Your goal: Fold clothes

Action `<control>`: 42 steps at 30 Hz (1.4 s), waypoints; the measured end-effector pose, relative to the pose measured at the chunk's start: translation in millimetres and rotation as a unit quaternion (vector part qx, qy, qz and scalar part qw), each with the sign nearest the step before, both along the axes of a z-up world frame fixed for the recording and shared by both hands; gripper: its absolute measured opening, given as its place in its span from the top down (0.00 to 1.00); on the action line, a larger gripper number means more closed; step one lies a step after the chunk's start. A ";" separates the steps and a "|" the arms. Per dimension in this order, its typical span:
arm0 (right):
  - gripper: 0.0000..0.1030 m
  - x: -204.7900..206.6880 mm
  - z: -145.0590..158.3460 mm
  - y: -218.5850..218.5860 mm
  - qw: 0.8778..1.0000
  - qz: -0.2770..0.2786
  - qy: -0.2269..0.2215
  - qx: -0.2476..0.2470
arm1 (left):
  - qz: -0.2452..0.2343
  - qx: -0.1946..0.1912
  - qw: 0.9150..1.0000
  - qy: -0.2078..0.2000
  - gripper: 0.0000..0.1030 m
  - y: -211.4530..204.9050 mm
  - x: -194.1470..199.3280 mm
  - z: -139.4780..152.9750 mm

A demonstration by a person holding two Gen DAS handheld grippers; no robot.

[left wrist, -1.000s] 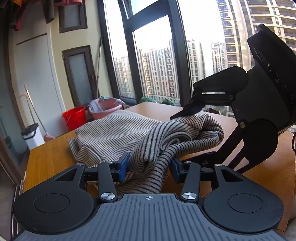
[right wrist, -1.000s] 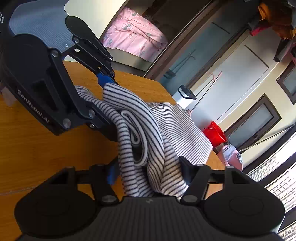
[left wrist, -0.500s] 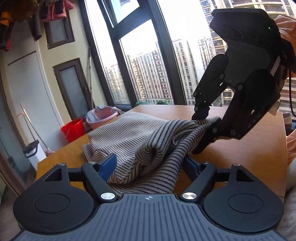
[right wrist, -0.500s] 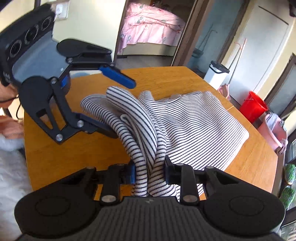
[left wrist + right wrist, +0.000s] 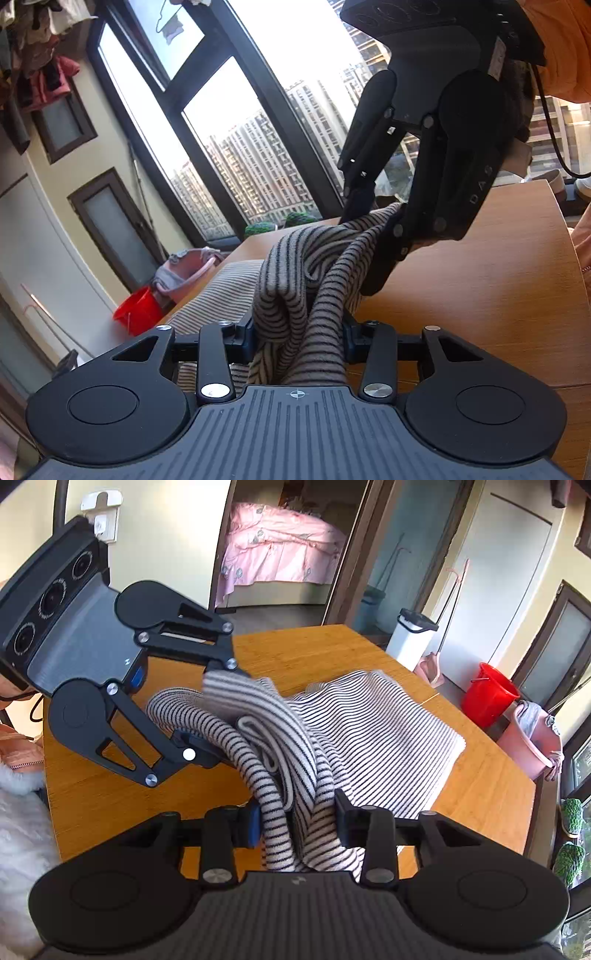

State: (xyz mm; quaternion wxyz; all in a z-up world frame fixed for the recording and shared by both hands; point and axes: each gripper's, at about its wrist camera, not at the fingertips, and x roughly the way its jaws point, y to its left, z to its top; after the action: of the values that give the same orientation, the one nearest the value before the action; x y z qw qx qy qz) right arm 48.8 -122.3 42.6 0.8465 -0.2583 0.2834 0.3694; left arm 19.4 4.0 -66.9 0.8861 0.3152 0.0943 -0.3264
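Note:
A black-and-white striped garment [image 5: 373,738] lies partly spread on the wooden table [image 5: 314,650], with its near edge bunched and lifted. My left gripper [image 5: 299,338] is shut on a thick bunch of the striped garment [image 5: 295,288]. My right gripper [image 5: 295,821] is shut on another bunch of the same edge. Each gripper shows in the other's view: the right one [image 5: 373,221] above and behind the cloth, the left one [image 5: 218,716] at the left. The two bunches hang between them above the table.
A red bucket [image 5: 487,694] and a pink basin [image 5: 532,738] stand on the floor beyond the table's far side. A white bin [image 5: 410,642] stands by the wall. Large windows [image 5: 258,147] face the table. A person's orange sleeve [image 5: 565,48] is at the right.
Both grippers have risen and tilted, lifting the bunched edge off the table. The left gripper, open half a second ago, has closed on the cloth. The right gripper stays shut.

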 end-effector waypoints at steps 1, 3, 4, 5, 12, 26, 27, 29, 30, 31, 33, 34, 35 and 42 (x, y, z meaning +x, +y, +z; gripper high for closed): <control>0.47 -4.4 -1.0 -11.1 1.000 -0.008 -0.007 0.006 | -0.003 0.001 1.000 -0.002 0.63 -1.9 -2.0 -1.5; 0.35 -13.1 -3.0 -33.2 0.999 -0.023 -0.020 0.019 | -0.001 -0.015 1.000 0.022 0.64 0.9 2.1 -2.8; 0.35 -17.5 -4.0 -44.3 0.999 -0.031 -0.026 0.026 | 0.000 -0.025 0.999 0.035 0.64 2.6 4.5 -3.2; 0.35 -22.9 -7.1 -52.3 0.998 -0.036 -0.036 0.030 | 0.002 -0.041 0.998 0.054 0.65 6.9 9.3 -1.5; 0.53 -42.4 -38.6 -29.7 0.986 -0.005 -0.168 -0.007 | 0.021 -0.126 0.979 0.161 0.65 35.1 33.2 13.9; 0.73 -53.6 65.4 -78.0 0.982 0.078 -0.030 0.168 | -0.037 -0.198 0.939 0.280 0.60 82.0 16.4 85.2; 0.73 -36.4 64.9 -81.7 0.980 0.050 -0.029 0.189 | -0.030 -0.208 0.940 0.270 0.57 83.2 25.9 88.4; 0.73 6.5 56.1 -84.9 0.973 -0.013 -0.013 0.230 | -0.010 -0.229 0.939 0.257 0.48 85.0 48.0 89.8; 0.73 28.0 51.7 -86.5 0.967 -0.045 -0.005 0.249 | 0.010 -0.247 0.933 0.262 0.45 87.5 65.4 84.3; 0.75 47.9 44.2 -86.3 0.962 -0.072 0.006 0.262 | 0.031 -0.265 0.926 0.267 0.42 90.0 82.8 78.9; 0.87 84.6 22.6 -82.3 0.955 -0.119 0.035 0.271 | 0.073 -0.298 0.907 0.287 0.41 97.8 113.7 65.7; 0.88 99.5 11.7 -79.5 0.952 -0.136 0.050 0.270 | 0.094 -0.314 0.896 0.301 0.41 102.7 127.5 58.2; 0.89 110.7 0.6 -75.7 0.952 -0.146 0.064 0.263 | 0.115 -0.330 0.883 0.314 0.42 107.6 141.4 50.7; 0.89 117.6 -19.3 -68.2 0.959 -0.156 0.077 0.224 | 0.082 -0.283 0.907 0.301 0.22 95.7 120.9 51.7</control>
State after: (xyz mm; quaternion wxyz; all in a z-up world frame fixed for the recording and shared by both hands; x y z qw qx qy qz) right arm 166.3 -190.5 23.3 0.9052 0.0142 0.2945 0.3060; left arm 140.3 99.7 -15.2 0.8913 -0.0705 0.2858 -0.3448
